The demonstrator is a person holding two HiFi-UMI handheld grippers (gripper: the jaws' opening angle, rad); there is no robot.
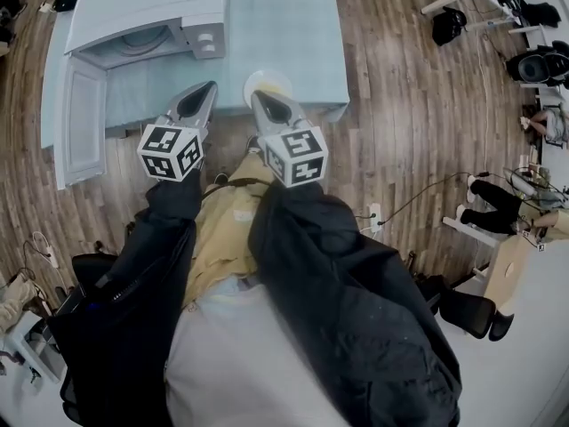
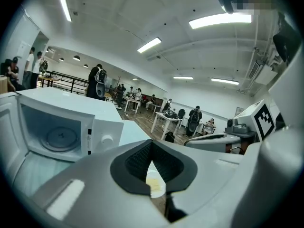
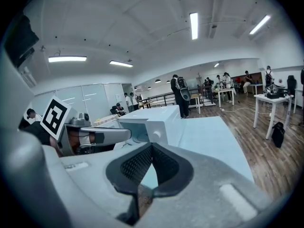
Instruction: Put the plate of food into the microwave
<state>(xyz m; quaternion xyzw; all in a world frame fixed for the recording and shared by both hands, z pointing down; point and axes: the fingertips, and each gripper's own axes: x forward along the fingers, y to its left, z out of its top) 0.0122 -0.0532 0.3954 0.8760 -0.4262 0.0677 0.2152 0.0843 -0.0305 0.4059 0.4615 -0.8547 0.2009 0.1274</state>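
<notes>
pale table [image 1: 293, 25] holds one open microwave [image 1: 142, 16] and one plate of food [image 1: 269, 80].

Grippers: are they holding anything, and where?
Nothing is held. The left gripper and right gripper are both shut and empty; the plate lies on the table.

The microwave [image 1: 147, 12] is a white box that stands on the far left part of a light blue table [image 1: 293, 34]. Its door [image 1: 80, 132] is wide open, swung out at the left side of the opening. Inside the cavity a round glass turntable [image 2: 59, 138] lies flat. Round knobs [image 1: 207, 43] sit on the panel right of the opening. The plate [image 1: 267, 83] is round and pale, with yellowish food [image 2: 154, 182] on it. It lies on the table near the front edge, to the right of the microwave and apart from it.
</notes>
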